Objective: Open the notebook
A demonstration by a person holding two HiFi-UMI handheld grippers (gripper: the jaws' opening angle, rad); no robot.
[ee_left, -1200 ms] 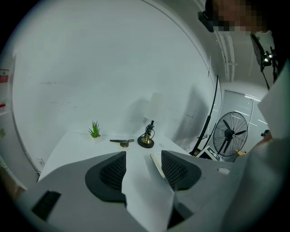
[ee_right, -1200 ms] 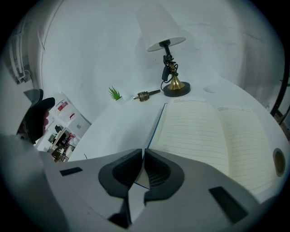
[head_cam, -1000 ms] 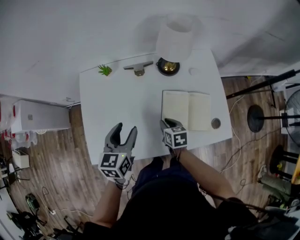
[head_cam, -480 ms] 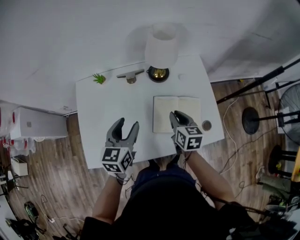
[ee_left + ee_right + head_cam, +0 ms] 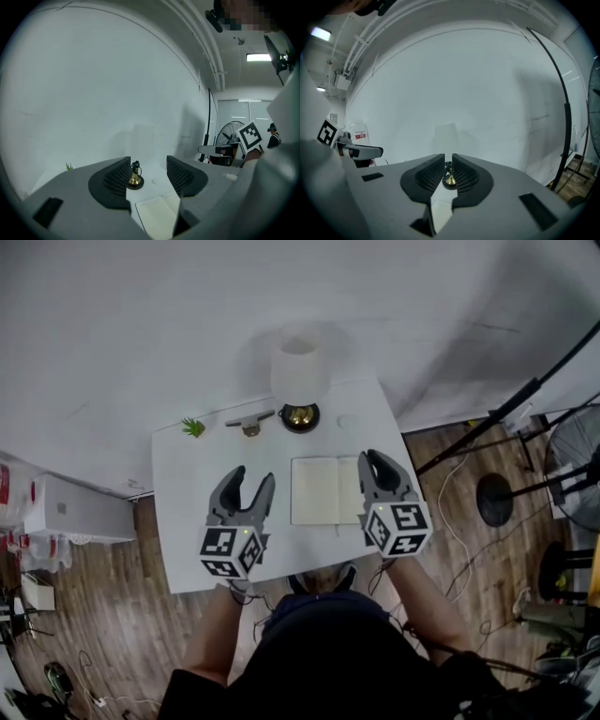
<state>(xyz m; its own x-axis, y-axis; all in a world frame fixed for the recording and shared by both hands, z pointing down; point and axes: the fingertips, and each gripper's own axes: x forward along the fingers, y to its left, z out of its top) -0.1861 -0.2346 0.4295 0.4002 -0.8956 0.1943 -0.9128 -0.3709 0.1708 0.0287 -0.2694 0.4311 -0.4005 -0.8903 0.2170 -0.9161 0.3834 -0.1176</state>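
The notebook (image 5: 323,490) lies open on the white table (image 5: 202,521), its two cream pages flat. In the head view both grippers hang above the table, near the camera. My left gripper (image 5: 251,478) is left of the notebook, jaws wide apart and empty. In its own view the left gripper (image 5: 147,173) frames the notebook (image 5: 157,215) below. My right gripper (image 5: 373,461) hovers over the notebook's right page. In its own view the right gripper (image 5: 448,171) shows only a narrow gap; its jaws are closing with nothing between them.
At the table's back stand a white lamp (image 5: 300,367), a brass bell (image 5: 301,416), a small green plant (image 5: 193,427) and a grey metal piece (image 5: 249,422). A fan (image 5: 583,465) and stands crowd the wooden floor at the right. A white cabinet (image 5: 66,507) stands at the left.
Both grippers have risen from the table toward the camera. The right one left the notebook's near edge and its jaws have narrowed. The notebook stays open.
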